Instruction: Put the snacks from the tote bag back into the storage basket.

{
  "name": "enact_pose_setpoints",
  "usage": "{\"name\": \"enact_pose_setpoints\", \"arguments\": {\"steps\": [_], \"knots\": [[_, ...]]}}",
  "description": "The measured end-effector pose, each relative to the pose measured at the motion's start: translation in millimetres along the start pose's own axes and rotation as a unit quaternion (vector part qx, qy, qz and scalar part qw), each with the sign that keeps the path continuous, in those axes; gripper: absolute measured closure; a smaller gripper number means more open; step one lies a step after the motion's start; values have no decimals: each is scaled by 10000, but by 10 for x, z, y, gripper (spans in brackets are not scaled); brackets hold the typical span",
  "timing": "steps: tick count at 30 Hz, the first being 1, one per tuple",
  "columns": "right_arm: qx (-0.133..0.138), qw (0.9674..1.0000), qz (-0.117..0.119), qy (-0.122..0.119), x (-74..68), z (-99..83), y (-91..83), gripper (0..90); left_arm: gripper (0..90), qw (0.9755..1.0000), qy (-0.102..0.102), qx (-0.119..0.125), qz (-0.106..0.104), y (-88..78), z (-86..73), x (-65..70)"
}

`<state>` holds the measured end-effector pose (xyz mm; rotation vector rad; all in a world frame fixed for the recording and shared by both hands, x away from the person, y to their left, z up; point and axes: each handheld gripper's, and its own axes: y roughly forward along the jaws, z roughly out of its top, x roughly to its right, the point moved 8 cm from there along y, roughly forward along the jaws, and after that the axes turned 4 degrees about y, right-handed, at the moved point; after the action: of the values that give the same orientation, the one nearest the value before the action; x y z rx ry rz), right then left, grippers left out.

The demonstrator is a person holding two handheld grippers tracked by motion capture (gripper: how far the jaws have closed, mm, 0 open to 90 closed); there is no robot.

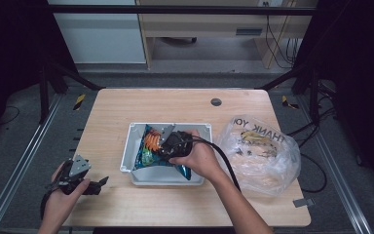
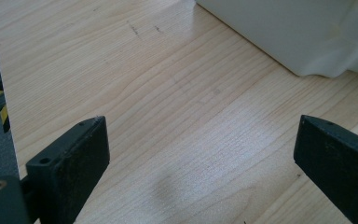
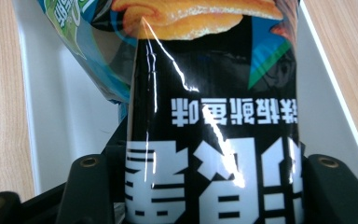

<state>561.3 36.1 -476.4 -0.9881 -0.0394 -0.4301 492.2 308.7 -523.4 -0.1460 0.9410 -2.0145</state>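
Note:
A black snack bag point(image 3: 214, 116) with white lettering and a picture of chips sits squeezed between the jaws of my right gripper point(image 3: 209, 186), which is shut on it. In the high view that right gripper point(image 1: 159, 144) is over the white bin point(image 1: 170, 181) in the middle of the table, with the snack bag point(image 1: 148, 146) under it. A second, blue-green bag point(image 3: 88, 42) lies behind the black one in the bin point(image 3: 74, 116). My left gripper point(image 1: 101, 184) rests low at the table's front left, open, its jaws point(image 2: 200, 154) wide apart over bare wood.
A clear plastic shopping bag point(image 1: 260, 151) with items inside lies right of the bin. The bin's outer wall point(image 2: 298, 37) is just ahead of the left gripper. A cable hole point(image 1: 216, 102) sits at the far middle of the wooden table point(image 1: 175, 102).

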Motion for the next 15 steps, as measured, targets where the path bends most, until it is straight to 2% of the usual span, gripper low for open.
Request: {"name": "enact_pose_setpoints", "arguments": {"steps": [2, 15], "knots": [[-24, 10000, 2, -51, 4, 0, 7, 422, 30, 10000, 4, -5, -4, 0, -1, 0], [-102, 9999, 52, 30, 24, -43, 87, 421, 30, 10000, 18, -29, -24, 1, -7, 4]]}}
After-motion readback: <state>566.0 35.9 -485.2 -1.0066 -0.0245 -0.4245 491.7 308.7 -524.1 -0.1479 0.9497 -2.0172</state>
